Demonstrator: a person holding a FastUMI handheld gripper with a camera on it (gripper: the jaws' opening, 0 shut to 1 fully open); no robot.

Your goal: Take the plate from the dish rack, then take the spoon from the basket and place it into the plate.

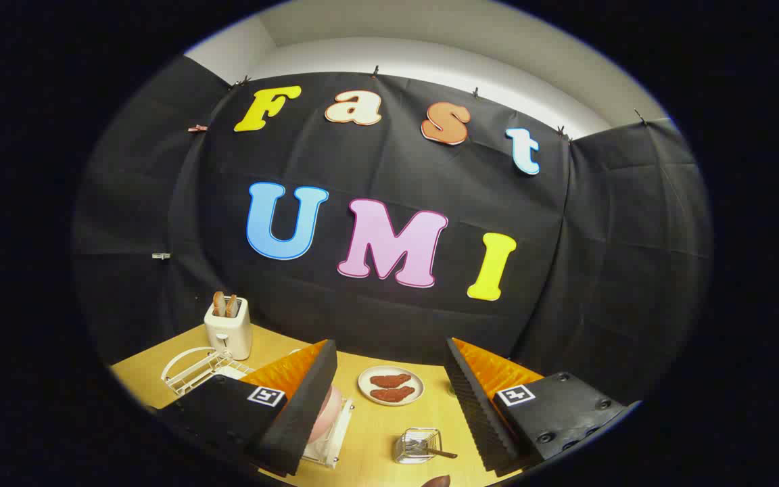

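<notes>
a: looks barely begun. gripper [389, 399] hanging above the table [376, 433], fingers spread wide, clasping nothing.

b: agreed. pink plate [327, 412] standing on edge in the dish rack [335, 439], lower centre-left of the frame, partly hidden behind the left finger. not lifted out yet.

a: and the spoon?

b: hard to say for sure. wire basket [418, 445] at lower centre, between the fingers, with a dark handle [445, 453] poking out to its right. probably the spoon, bowl end hidden among the wires.

a: so both steps left: plate out of the rack, then spoon into it.

b: right. also a white plate [390, 385] with reddish-brown food pieces at centre, beyond the basket. not the task's plate, judging by the rack. toaster [228, 328] at left, second empty wire rack [193, 368] just beside it.
</notes>
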